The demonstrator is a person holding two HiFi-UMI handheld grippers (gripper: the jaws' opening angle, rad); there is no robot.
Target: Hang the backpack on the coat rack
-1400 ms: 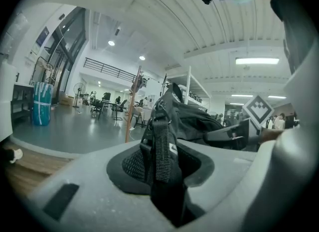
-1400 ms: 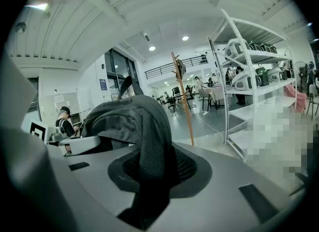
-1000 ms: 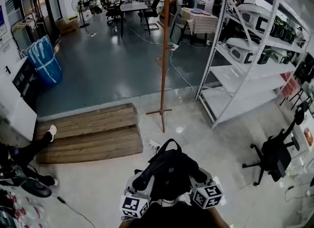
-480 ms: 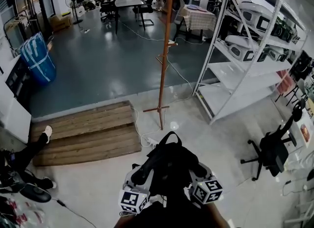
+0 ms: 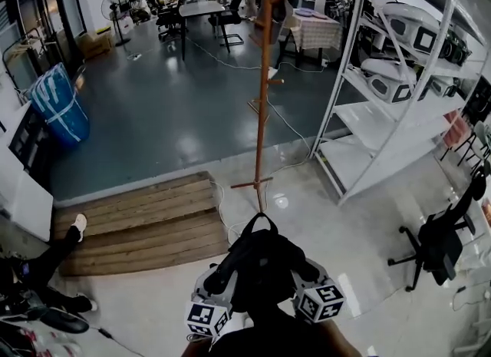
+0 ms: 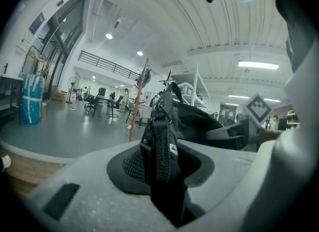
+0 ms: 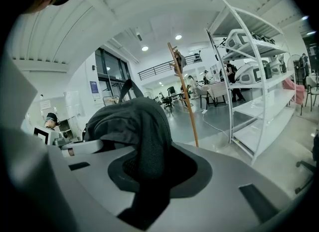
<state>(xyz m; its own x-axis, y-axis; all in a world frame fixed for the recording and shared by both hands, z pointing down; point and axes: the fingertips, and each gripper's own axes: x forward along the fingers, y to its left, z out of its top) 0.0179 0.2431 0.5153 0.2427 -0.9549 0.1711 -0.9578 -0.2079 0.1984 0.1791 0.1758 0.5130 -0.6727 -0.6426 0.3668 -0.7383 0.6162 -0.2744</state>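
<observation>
A black backpack (image 5: 261, 263) hangs between my two grippers at the bottom middle of the head view, its top loop pointing away from me. My left gripper (image 5: 222, 282) is shut on the backpack's left shoulder strap (image 6: 158, 146). On the other side my right gripper (image 5: 303, 275) is shut on a fold of the backpack's fabric (image 7: 149, 151). The tall orange-brown wooden coat rack (image 5: 262, 87) stands straight ahead on the pale floor, a short way beyond the backpack. The same coat rack (image 6: 134, 109) shows left of the strap in the left gripper view, and the coat rack (image 7: 184, 96) right of the fabric in the right.
A white metal shelving unit (image 5: 391, 79) with appliances stands right of the rack. A wooden pallet (image 5: 142, 221) lies on the floor to the left, with a person's leg and shoe (image 5: 57, 236) beside it. A black office chair (image 5: 441, 236) is at far right. Cables (image 5: 222, 209) trail near the rack's base.
Both grippers and the backpack have come forward towards the coat rack, which stands nearer and more centred. The grips are unchanged.
</observation>
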